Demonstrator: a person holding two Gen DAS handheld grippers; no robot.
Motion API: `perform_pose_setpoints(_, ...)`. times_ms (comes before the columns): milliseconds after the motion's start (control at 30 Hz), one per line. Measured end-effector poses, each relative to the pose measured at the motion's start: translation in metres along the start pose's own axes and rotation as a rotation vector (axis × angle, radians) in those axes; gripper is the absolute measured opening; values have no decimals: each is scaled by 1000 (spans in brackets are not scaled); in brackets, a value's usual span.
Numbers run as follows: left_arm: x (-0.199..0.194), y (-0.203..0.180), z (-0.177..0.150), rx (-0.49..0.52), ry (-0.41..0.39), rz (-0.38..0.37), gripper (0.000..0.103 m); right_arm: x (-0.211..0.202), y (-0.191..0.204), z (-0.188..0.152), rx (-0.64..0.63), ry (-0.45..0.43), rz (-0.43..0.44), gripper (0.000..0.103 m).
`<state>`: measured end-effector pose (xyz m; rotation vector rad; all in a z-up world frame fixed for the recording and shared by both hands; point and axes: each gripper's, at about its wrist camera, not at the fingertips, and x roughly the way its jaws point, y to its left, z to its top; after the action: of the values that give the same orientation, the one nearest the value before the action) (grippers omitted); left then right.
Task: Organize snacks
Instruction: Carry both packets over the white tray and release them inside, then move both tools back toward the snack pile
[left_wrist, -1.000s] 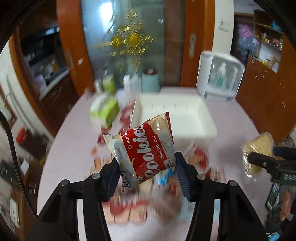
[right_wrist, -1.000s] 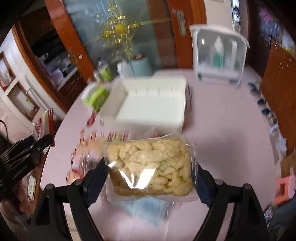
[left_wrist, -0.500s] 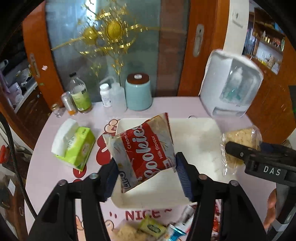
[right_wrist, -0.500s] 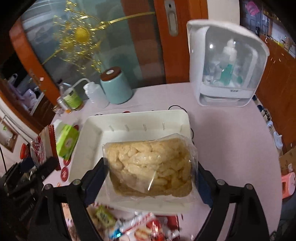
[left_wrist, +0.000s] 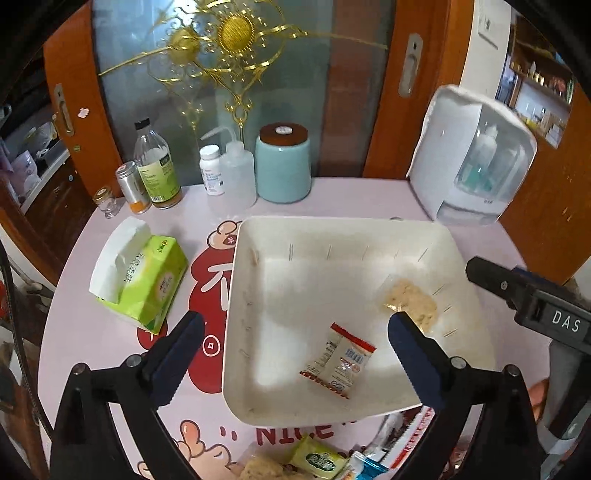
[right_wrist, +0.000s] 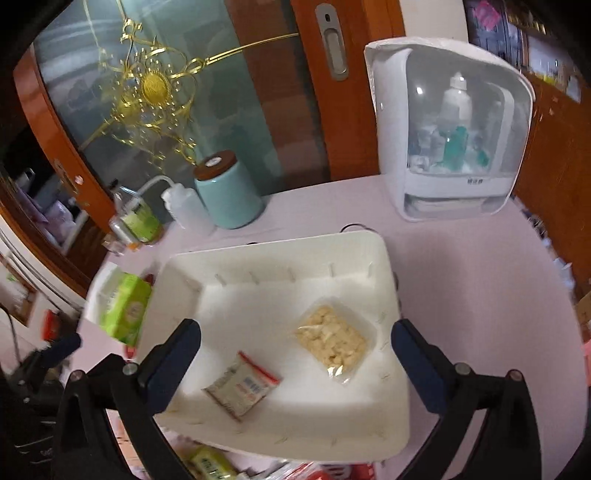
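Observation:
A white bin (left_wrist: 332, 229) (right_wrist: 280, 254) stands on the pink table. Inside lie a red-and-white cookie packet (left_wrist: 338, 361) (right_wrist: 242, 384), back side up, and a clear bag of pale puffed snacks (left_wrist: 408, 302) (right_wrist: 334, 341). My left gripper (left_wrist: 295, 345) is open and empty above the bin's near left part. My right gripper (right_wrist: 295, 354) is open and empty above the bin; its body shows at the right of the left wrist view (left_wrist: 532, 302). More snack packets (left_wrist: 317, 459) (right_wrist: 210, 461) lie in front of the bin.
A green tissue pack (left_wrist: 142, 282) lies left of the bin. At the back stand bottles (left_wrist: 155, 166), a teal canister (left_wrist: 283, 162) and a white cabinet with a clear door (left_wrist: 476, 158). A glass door with wooden frames is behind the table.
Both grippers have opened and let go: the cookie packet and the puffed snack bag have dropped into the white bin. Both grippers hover above it.

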<state>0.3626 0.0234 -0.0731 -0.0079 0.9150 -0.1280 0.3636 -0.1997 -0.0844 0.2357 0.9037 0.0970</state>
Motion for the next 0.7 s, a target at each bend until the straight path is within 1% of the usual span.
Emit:
perform_pose_setpoints(67, -11, 0, -1, -8, -15, 6, 99, -7, 0, -1, 11, 30, 32, 103)
perform_pose_setpoints(100, -16, -2, -2, -3, -23, 18, 99, -11, 1, -2, 1, 37, 31, 103)
perform_pose_setpoints(200, -35, -11, -8, 23, -41, 57, 99, -31, 10, -8, -58, 16, 6, 103)
perform_pose_setpoints(300, -59, -21, -16, 45, -61, 89, 99, -50, 14, -16, -76, 13, 23, 103)
perform_pose_setpoints(400, -78, -28, -22, 48, -73, 102, 99, -72, 16, -25, -100, -2, 26, 103)
perform_pose_setpoints(467, -92, -31, -28, 35, -80, 97, 99, -87, 17, -31, -127, -14, 19, 103)
perform_pose_setpoints(700, -141, -44, -54, 18, -95, 62, 99, -138, 13, -57, -177, -42, 39, 103)
